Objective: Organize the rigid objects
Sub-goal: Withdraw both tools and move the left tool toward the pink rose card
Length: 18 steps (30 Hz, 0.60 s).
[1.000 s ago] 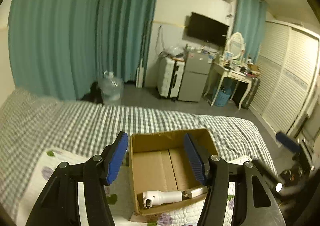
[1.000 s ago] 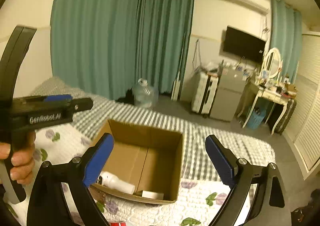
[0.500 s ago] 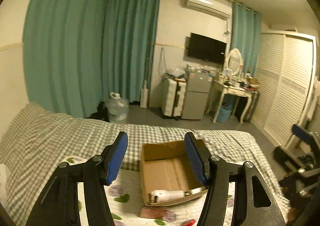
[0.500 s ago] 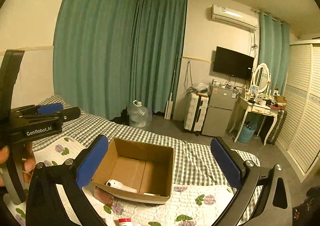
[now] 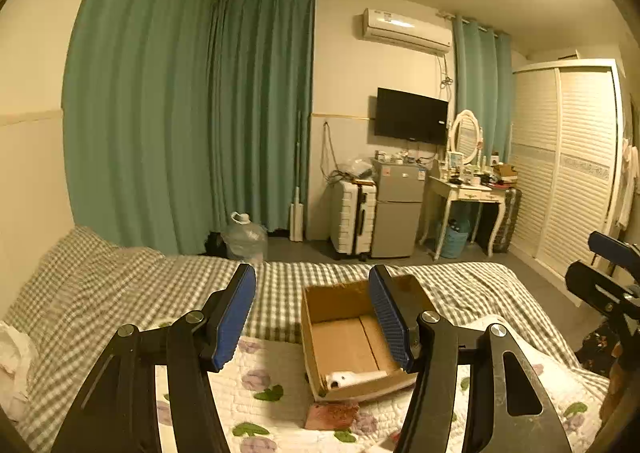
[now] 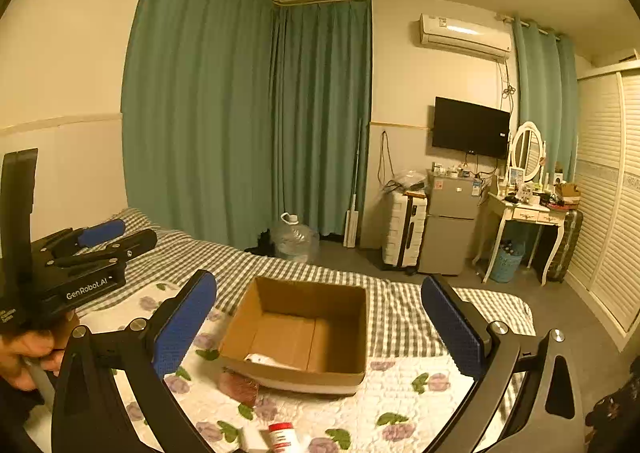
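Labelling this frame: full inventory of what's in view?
cardboard box: 1, brown, open, on the quilt
white object: 1, lying inside the box
reddish packet: 1, on the quilt at the box's near corner
red-capped bottle: 1, white, near edge of the quilt
floral quilt: 1, white, over the checked bedspread
water jug: 1, clear, on the floor by the curtains
left hand-held gripper: 1, black with blue pads, open, empty
right hand-held gripper: 1, same colours, open wide, empty
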Each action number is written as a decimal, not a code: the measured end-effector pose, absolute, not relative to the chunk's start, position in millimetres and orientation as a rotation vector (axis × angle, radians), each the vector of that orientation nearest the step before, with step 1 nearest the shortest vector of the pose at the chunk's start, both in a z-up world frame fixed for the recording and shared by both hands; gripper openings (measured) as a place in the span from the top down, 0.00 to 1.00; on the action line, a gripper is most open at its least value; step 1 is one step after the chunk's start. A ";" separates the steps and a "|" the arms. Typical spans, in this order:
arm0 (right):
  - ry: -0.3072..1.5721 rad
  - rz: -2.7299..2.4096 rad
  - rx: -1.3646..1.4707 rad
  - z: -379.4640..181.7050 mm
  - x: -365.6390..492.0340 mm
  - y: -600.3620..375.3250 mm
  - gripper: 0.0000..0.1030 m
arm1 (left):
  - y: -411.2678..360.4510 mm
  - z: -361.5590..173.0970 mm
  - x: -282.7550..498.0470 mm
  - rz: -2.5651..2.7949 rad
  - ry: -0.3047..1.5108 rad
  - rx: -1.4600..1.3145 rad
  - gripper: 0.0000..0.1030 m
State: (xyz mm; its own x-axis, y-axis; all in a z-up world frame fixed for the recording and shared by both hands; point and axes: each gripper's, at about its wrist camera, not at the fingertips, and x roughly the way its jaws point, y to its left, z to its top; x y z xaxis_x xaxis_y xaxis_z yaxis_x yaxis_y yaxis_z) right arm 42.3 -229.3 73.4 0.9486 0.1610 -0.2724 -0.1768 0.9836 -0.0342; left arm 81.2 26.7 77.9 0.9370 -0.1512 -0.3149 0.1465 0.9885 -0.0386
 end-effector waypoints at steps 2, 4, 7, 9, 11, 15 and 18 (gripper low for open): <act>0.272 0.169 -0.073 67.4 39.7 -226.0 0.00 | 28.7 68.5 80.4 -0.168 0.322 -0.030 0.40; 0.285 0.176 -0.091 58.9 40.2 -221.2 0.00 | 28.0 56.4 82.5 -0.165 0.337 -0.026 0.40; 0.331 0.204 -0.100 41.7 47.2 -215.8 0.00 | 24.9 40.1 88.4 -0.164 0.378 -0.015 0.40; 0.352 0.200 -0.106 29.3 51.2 -214.0 0.00 | 22.8 28.9 92.2 -0.157 0.397 -0.006 0.40; 0.371 0.191 -0.112 17.1 55.1 -212.6 0.00 | 21.4 18.6 94.4 -0.152 0.410 0.003 0.40; 0.402 0.191 -0.088 -5.7 62.1 -216.0 0.00 | 15.6 -5.7 104.8 -0.157 0.468 0.014 0.40; 0.445 0.193 -0.064 -22.3 70.3 -221.9 0.00 | 11.7 -24.3 112.6 -0.172 0.502 0.035 0.40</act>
State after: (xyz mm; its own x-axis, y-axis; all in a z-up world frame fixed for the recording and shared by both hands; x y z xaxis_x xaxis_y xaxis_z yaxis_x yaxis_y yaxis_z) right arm 70.3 -221.9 -22.3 0.8848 0.1713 -0.4333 -0.1992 0.9798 -0.0196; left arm 112.6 11.7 -24.3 0.8626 -0.1550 -0.4815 0.1721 0.9850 -0.0089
